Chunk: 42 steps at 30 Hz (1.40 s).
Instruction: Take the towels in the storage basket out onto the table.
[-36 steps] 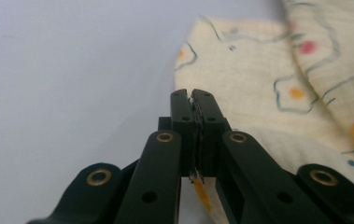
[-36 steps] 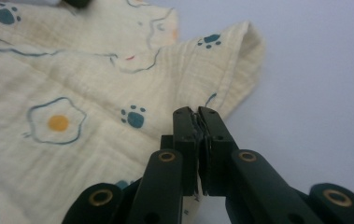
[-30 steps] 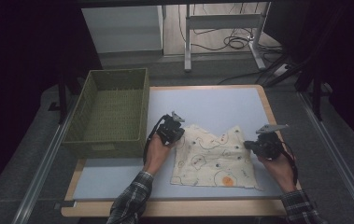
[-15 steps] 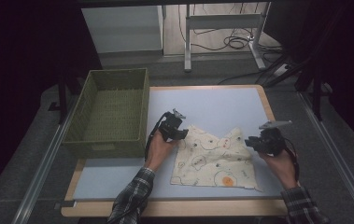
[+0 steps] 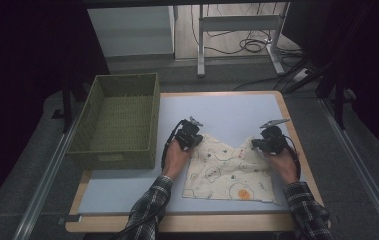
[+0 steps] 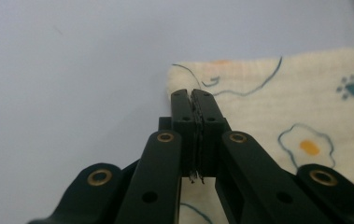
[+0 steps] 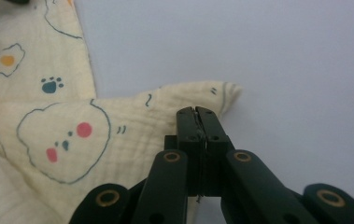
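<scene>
The cloth (image 5: 229,170) lies flat on the table's (image 5: 127,195) near right part, a cream square printed with fried eggs, paw marks and round faces, its near edge running close along the table's near edge and its far edge dipping in a notch between two raised corners. Your left gripper (image 5: 191,135) sits at the far left corner of the cloth; in the left gripper view its jaws are pressed together over the cloth's edge (image 6: 258,107), seemingly pinching the corner, though the fabric between them is hard to make out. Your right gripper (image 5: 268,141) sits at the far right corner, and in the right gripper view its jaws are likewise pressed together right at the cloth's tip (image 7: 184,105), probably pinching it. So each hand has its own far corner, and the body of the cloth spreads from both grippers back toward you. Whatever comes next, a lift or a fold, likely turns on that: the free fabric lies on your side of the jaws, so pulling the corners toward you would fold it. The basket (image 5: 119,122) stands off the table's left edge, well apart from the cloth, nearer your left hand.
</scene>
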### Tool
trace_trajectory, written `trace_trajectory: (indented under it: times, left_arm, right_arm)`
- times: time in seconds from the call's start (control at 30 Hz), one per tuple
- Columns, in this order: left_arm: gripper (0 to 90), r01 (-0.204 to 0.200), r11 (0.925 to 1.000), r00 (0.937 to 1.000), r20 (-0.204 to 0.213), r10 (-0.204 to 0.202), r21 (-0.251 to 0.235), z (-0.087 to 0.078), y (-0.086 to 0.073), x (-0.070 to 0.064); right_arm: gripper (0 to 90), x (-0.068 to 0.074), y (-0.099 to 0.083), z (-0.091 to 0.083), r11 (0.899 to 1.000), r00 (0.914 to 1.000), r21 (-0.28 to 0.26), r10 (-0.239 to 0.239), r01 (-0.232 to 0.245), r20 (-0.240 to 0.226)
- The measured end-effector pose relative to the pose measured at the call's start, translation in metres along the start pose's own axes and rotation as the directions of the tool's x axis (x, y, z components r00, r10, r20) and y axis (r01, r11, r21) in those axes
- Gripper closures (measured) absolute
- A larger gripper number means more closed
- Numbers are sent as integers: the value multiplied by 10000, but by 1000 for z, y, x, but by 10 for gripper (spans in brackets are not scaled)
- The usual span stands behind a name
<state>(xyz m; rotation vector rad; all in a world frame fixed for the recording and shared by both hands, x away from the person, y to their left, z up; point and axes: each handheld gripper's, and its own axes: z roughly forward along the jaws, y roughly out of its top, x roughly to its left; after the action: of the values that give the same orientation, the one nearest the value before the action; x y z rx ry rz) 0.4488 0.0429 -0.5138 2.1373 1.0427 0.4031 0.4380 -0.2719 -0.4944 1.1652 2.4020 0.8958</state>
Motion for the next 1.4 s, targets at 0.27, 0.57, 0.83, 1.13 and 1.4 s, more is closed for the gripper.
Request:
trace_trajectory:
  times: [0.27,0.57,0.83,1.13,1.4]
  left_arm:
    - [703,597,9970,9917,-1110,-648,-485,-15,7,18]
    - [556,834,9965,9878,-1321,-829,-14,0,6,31]
    - [571,1494,9888,9831,-1082,-1479,55,15,9,48]
    - [519,1577,9871,9788,-1366,-1526,266,25,3,56]
    - [494,1606,9870,9810,-1100,-1599,-25,28,-2,58]
  right_arm:
    - [784,-22,5,-37,9974,9977,-631,377,-341,555]
    - [715,-42,-13,-19,9935,9931,-314,1108,-1096,384]
    - [712,-52,5,3,9937,9943,-533,1006,-987,343]
    - [682,-62,20,22,9948,9933,-551,890,-851,734]
    - [644,-62,22,46,9988,9939,-181,477,-462,992]
